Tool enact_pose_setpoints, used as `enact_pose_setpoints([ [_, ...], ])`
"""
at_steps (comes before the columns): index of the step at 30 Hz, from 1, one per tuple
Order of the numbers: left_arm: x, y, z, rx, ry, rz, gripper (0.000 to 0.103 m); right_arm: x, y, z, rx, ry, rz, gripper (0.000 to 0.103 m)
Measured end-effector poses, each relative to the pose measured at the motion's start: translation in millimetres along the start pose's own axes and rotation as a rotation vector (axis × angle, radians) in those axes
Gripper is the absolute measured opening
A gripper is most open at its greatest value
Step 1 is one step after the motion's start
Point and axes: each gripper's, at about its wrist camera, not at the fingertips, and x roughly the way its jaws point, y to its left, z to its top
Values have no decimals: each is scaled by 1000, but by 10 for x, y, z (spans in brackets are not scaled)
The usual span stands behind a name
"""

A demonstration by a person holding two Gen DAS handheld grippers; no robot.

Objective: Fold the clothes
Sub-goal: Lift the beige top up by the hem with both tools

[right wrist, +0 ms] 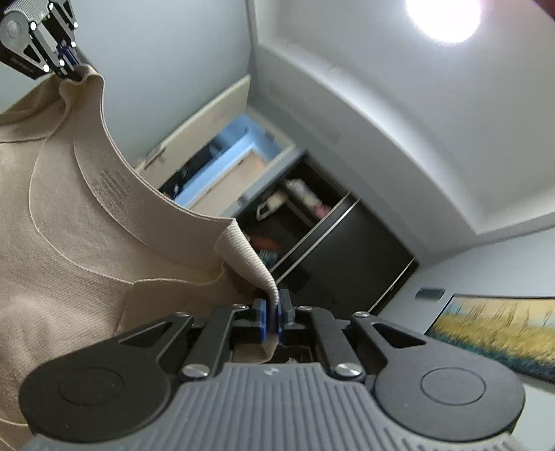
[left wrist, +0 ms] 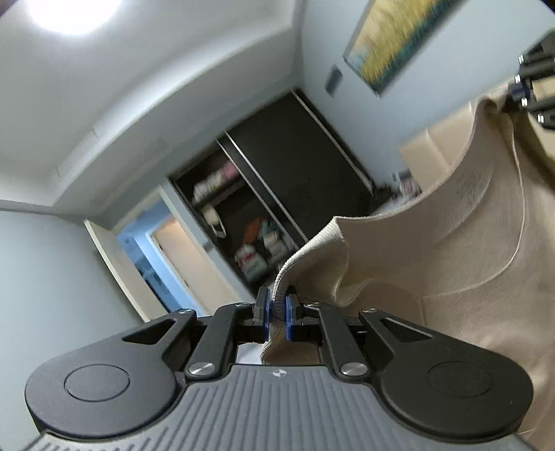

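Note:
A beige shirt (left wrist: 451, 243) hangs in the air, held by its ribbed neckline at both shoulders. My left gripper (left wrist: 276, 314) is shut on the ribbed collar edge, which passes between its blue pads. In the right wrist view the same shirt (right wrist: 69, 225) fills the left side, and my right gripper (right wrist: 273, 317) is shut on the other end of the collar. Each gripper shows in the other's view: the right gripper (left wrist: 520, 92) at the top right corner, the left gripper (right wrist: 66, 59) at the top left corner. The collar sags in a curve between them. The shirt's lower part is out of view.
A dark wardrobe (left wrist: 277, 180) with sliding doors stands half open, with bags and clothes on its shelves. Beside it is a lit doorway (left wrist: 166, 249). A yellow field painting (right wrist: 496, 333) hangs on the wall. A bright ceiling lamp (right wrist: 444, 17) shines overhead.

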Motion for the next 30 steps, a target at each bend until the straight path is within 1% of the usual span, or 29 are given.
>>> enact_pose_setpoints([
  [4,486,-159,-109,13,57,0,7,415,112,-25,-2,23,-33,7],
  [7,779,-217,-165,3,73,28,7,711,173,-19,-3,31,-66,6],
  [9,907,-230,-160,4,60,65,7,818,120,38,1,-2,-149,6],
  [11,1001,-221,-78,-6,18,138,7,824,37,70,9,-39,-223,6],
  [13,1086,-215,5,-14,-25,209,7,838,6,87,-9,-57,-257,7],
  [15,1052,-229,91,-7,-78,258,7,818,-35,38,-25,-49,-248,7],
  [16,1037,-241,128,-1,-102,279,7,791,-21,-32,-33,-38,-230,7],
  [18,1017,-316,134,42,-118,277,7,736,10,-182,-46,-11,-186,7],
  [20,1007,-411,68,89,-101,248,7,670,154,-436,-51,41,-104,7],
  [22,1043,-527,-104,133,-64,184,7,611,364,-724,-66,100,-14,6],
  [24,1048,-743,-378,196,-8,111,7,517,636,-1031,-84,159,86,6],
  [27,1013,-1084,-867,287,83,-7,7,377,1015,-1388,-95,237,222,6],
  [30,873,-1435,-1358,372,168,-129,7,87,1303,-1697,-110,296,355,6],
])
